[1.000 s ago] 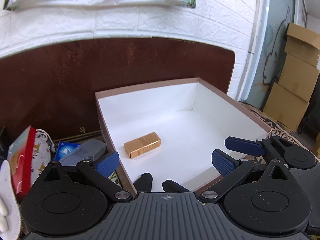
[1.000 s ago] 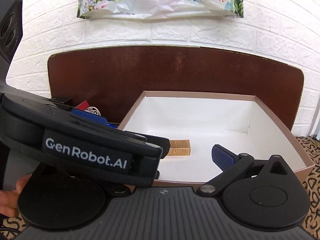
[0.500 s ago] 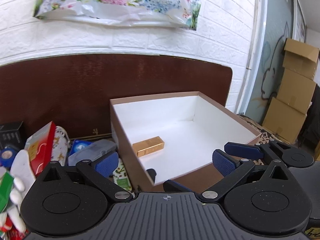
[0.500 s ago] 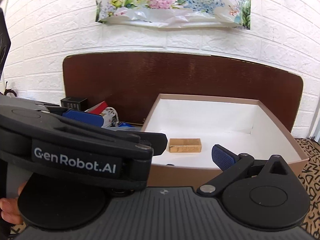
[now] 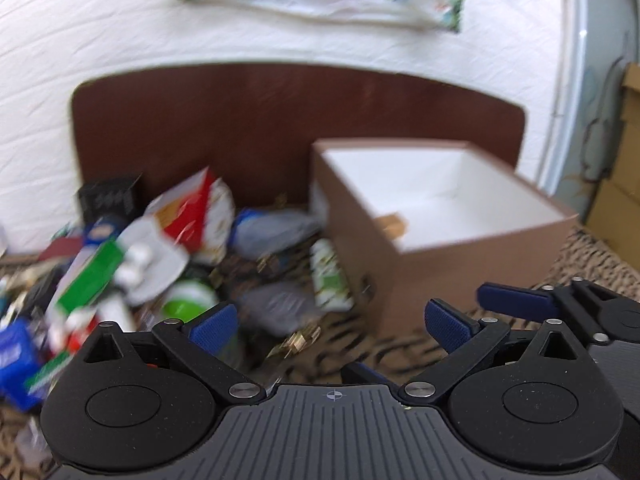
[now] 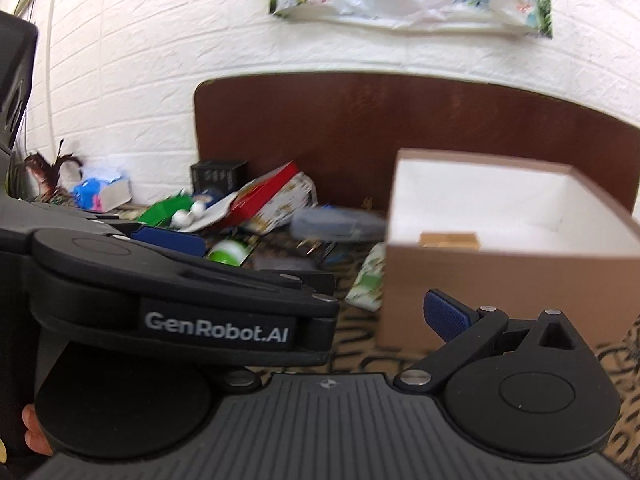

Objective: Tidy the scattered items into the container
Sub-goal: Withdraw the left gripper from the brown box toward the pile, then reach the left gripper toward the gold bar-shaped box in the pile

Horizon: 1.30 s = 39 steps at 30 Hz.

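Both wrist views motion-blurred; fine labels unreadable.

Container: brown box [image 5: 436, 272] w/ white interior, sat on leopard-print cloth [image 5: 352, 352], right of the clutter, in front of dark brown board [image 5: 280, 120] against white brick wall [image 6: 140, 60]. Gold bar-shaped box [image 6: 450, 240] lay inside on the floor of the brown box, partly hidden by the near wall; also glimpsed in left wrist view behind the near corner.

Scattered items, all outside the box, to its left on the cloth:
- red/white carton [image 5: 188, 208], tilted, leaning on the heap
- green carton [image 5: 92, 276], tilted
- white blister pack w/ round white balls [image 6: 188, 214]
- green-lidded round tub [image 5: 188, 300]
- grey pouch [image 5: 276, 308], near L gripper's fingers
- white/green sachet [image 5: 330, 276], just beside box's left wall; touching or not, could not tell
- black cube box [image 6: 218, 174] at back by the board
- blue packet [image 5: 16, 360] at far left edge

L gripper [image 5: 334, 322]: jaws spread wide, nothing between the blue pads, pointed at the cloth in front of the box's near-left corner.

R gripper [image 6: 320, 276]: only its right finger [image 6: 446, 316] visible; left side blocked by L gripper body. Jaw spacing: could not tell. Faced the box's near wall.
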Motion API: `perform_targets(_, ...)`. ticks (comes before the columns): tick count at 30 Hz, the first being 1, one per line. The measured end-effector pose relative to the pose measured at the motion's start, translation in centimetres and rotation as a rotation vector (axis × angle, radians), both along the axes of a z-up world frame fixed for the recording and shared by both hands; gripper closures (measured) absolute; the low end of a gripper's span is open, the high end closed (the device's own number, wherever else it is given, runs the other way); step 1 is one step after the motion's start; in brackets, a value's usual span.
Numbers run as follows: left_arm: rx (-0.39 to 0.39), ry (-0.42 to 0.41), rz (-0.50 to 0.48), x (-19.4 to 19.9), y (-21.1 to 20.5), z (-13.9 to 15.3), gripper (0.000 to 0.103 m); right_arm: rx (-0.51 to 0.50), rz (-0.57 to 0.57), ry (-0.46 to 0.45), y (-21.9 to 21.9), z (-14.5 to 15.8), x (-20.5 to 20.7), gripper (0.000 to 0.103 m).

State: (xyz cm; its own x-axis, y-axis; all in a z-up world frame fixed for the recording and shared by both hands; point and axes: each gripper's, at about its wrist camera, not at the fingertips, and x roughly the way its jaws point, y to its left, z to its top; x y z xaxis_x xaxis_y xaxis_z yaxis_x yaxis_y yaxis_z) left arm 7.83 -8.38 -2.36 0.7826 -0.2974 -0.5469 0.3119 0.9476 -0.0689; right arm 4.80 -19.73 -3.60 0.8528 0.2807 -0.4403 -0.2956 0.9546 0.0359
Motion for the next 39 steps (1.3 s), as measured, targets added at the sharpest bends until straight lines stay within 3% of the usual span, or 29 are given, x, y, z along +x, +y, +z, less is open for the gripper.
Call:
perform_targets(6, 0.024, 0.051, 0.063, -0.7, 2.3, -1.5, 0.0, 0.024, 0.033, 0.067, 2.0, -1.5, -0.8, 0.0)
perform_targets(20, 0.049, 0.104, 0.165, -0.5, 7.0, -3.6, 0.0, -0.023, 0.066, 0.145, 5.2, -3.5, 0.1, 0.0)
perform_targets(28, -0.032, 0.187, 0.218, -0.3, 11.9, -6.0, 0.001, -0.033, 0.089, 0.196, 6.4, -5.3, 1.0, 0.0)
perform_targets(32, -0.059, 0.203, 0.205, -0.1, 13.1, -6.3, 0.01, -0.032, 0.099, 0.196, 6.9, -5.8, 1.4, 0.001)
perform_targets(37, -0.091, 0.214, 0.133, 0.7, 12.8, -6.1, 0.026, -0.034, 0.13, 0.178, 7.9, -6.1, 1.6, 0.016)
perform_targets(39, -0.09, 0.219, 0.112, 1.2, 12.5, -6.1, 0.031, -0.051, 0.137, 0.166, 8.4, -6.2, 1.6, 0.029)
